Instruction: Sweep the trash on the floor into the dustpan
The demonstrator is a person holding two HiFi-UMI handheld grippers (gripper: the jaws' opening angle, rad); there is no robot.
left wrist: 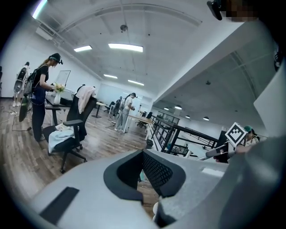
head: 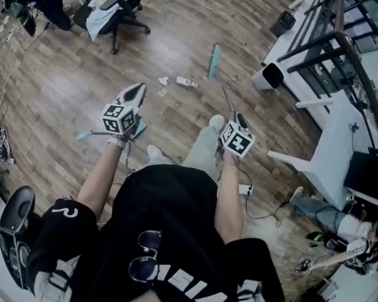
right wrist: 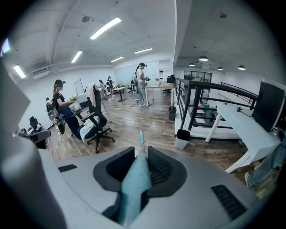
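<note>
Broom (right wrist: 134, 188) in right gripper (right wrist: 142, 157) (trash (head: 186, 82) ahead)

cool strip light, fisheye edges

ceiling strips (left wrist: 125, 46) at 12 o'clock light both gripper views brightly and flare white. the head view is dimmer and bluish, with a pale sheen on the floor (head: 182, 28) at 12 o'clock. edges bend, and the corners go black. the near broom handle (right wrist: 134, 188) is blurred.

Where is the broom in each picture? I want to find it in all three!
Head view: the broom has its brush at top centre, and its handle runs down to the right gripper.
Left gripper view: not clearly in it.
Right gripper view: the broom is at bottom centre, clamped between the jaws.
Shared landmark: the black office chair.
</note>
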